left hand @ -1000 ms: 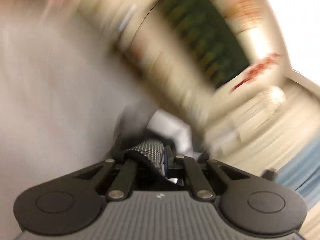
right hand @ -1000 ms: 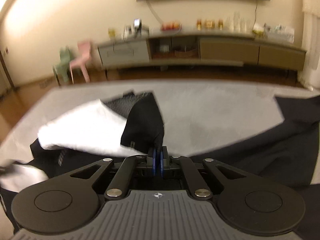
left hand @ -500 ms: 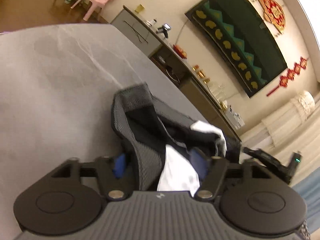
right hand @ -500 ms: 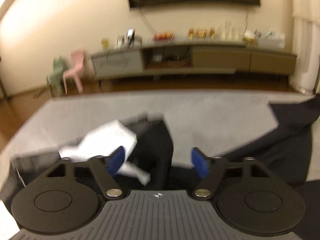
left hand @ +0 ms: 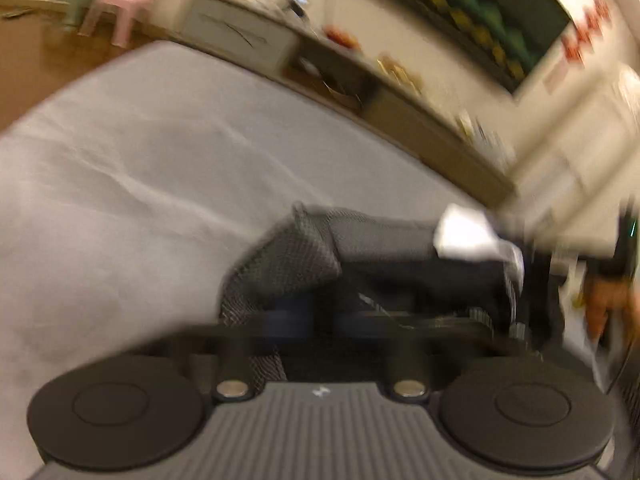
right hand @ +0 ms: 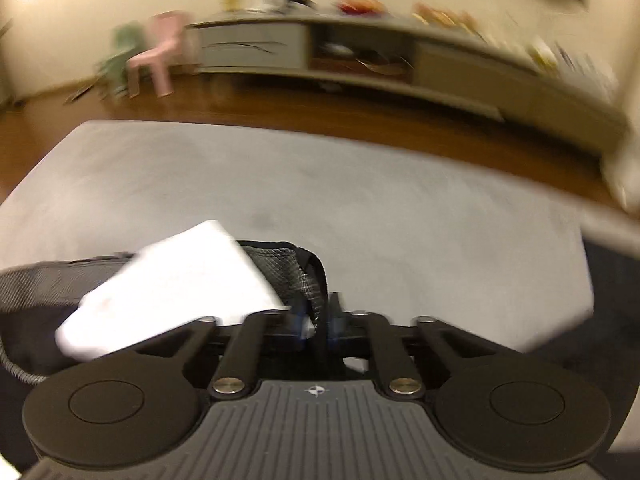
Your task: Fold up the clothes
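Left wrist view: heavy motion blur. left gripper [left hand: 316, 318] has its jaws together, pinched on the dark mesh-lined garment [left hand: 304, 256]. Garment bunches up just ahead of the fingers, grey mesh lining facing the camera, black outer fabric trailing toward the right. White lining patch [left hand: 468, 238] sticks up at the far right end of the bunch. Garment sits on the grey mat [left hand: 120, 168], toward its near edge, nearer the right side; the left and far parts of the mat show only a few shallow creases. A hand [left hand: 608, 304] shows at the right edge of the frame, blurred.

Right wrist view: right gripper [right hand: 318, 322] has its jaws drawn together too, clamped on a black hem of the same garment; a thin fold of fabric stands between the blue pads [right hand: 298, 322]. Mesh lining curls up just left of the fingers. White patch lies tilted across the left side, overlapping the left linkage arm. More black fabric [right hand: 612, 288] spreads over the mat's near right corner, separate bunch or same piece — can't tell. The mat's far half is bare grey.

Background: wood floor beyond the mat's far edge, long low cabinet [right hand: 360, 56] along the wall, clutter on top too blurred to identify. Pink chair [right hand: 158, 56] with a green chair [right hand: 120, 54] just beside it, near the cabinet's left end. Dark wall panel [left hand: 460, 4] above the cabinet.
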Demonstrator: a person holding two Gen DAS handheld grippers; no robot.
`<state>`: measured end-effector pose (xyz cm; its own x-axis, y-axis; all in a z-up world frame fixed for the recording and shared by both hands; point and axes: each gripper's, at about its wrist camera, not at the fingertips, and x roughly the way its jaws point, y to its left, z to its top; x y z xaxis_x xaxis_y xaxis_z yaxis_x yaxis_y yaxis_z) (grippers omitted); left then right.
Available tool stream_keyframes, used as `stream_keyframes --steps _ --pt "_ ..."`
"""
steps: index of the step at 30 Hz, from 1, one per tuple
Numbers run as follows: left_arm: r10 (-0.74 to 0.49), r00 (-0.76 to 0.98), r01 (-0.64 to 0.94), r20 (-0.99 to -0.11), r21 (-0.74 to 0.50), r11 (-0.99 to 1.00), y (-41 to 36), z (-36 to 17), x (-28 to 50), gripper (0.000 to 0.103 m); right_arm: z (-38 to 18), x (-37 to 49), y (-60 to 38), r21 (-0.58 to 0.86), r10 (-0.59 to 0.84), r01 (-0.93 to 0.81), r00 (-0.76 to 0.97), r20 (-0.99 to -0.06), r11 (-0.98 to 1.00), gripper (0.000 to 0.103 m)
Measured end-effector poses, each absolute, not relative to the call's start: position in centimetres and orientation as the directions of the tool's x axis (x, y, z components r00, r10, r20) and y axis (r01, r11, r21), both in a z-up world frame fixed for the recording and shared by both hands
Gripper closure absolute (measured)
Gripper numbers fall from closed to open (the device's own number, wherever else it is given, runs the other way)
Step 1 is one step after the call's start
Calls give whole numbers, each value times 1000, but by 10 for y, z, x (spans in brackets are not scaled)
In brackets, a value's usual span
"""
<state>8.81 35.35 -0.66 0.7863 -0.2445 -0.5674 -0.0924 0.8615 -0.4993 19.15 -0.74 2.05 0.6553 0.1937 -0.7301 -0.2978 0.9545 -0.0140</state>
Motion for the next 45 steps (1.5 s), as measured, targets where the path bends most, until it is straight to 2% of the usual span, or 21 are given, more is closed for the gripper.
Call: stream_keyframes --steps 3,6,8,10,11,13,14,15,17,20,22,26,28,29,30,33,35,38,41,43,45 --pt "-104 899 -197 -426 -604 772 392 5 53 103 90 182 35 -122 268 -399 782 -563 909 98" --pt "28 908 -340 -417 -696 633 426 -1 21 103 155 192 89 -139 395 -474 836 -381 870 98" --pt "1 875 -377 -484 -680 629 429 -11 24 103 166 214 134 -134 450 -520 821 -351 844 97" --pt "-27 860 -364 -509 -651 666 418 -11 22 97 152 240 178 -115 485 -574 770 -415 811 84" --pt "-50 863 -323 -503 -625 711 409 -7 20 86 139 253 196 -98 479 -591 730 -488 801 55" --pt "-93 871 -209 -482 -537 817 385 7 13 58 125 257 196 -15 472 -559 714 -518 829 46" --pt "-128 876 -133 -465 -488 863 369 14 6 31 122 252 182 38 478 -536 716 -508 843 43" --pt "-167 878 -51 -449 -435 899 353 21 -1 10 119 243 160 95 494 -519 718 -490 849 32" --pt "-298 847 146 -441 -347 927 318 27 -10 0 112 214 102 158 492 -476 744 -453 865 21" --pt "-408 777 369 -479 -178 912 261 25 -20 0 88 160 -11 203 403 -349 797 -450 915 17" --pt "-439 735 469 -517 -80 880 224 16 -24 0 62 120 -89 255 296 -188 814 -500 948 17" --pt "-417 685 561 -597 68 825 170 -16 -20 1 5 32 -217 360 125 125 793 -596 925 17" --pt "-375 672 549 -639 90 831 159 -27 -9 32 -22 -11 -252 366 87 200 767 -635 909 17" --pt "-353 664 544 -659 101 833 154 -33 -3 78 -33 -27 -262 353 70 221 754 -654 909 17" --pt "-331 656 538 -679 112 835 148 -38 3 95 -42 -40 -271 340 54 239 743 -667 909 17" --pt "-267 731 351 -628 11 936 191 -11 16 97 -56 -63 -292 342 33 271 739 -673 900 17" --pt "-229 774 139 -590 -195 971 257 13 20 97 -55 -80 -307 340 16 280 750 -661 898 17" --pt "-210 794 -140 -571 -507 850 364 26 15 97 -56 -92 -330 322 -33 313 762 -647 894 16" --pt "-181 750 -257 -636 -533 806 405 14 8 91 -59 -109 -357 333 -67 349 772 -632 876 16" --pt "-187 740 -271 -646 -542 796 408 12 1 75 -60 -117 -371 324 -101 370 779 -619 871 16" --pt "-189 738 -245 -648 -517 820 399 13 -2 38 -62 -124 -385 293 -153 397 781 -605 870 14"
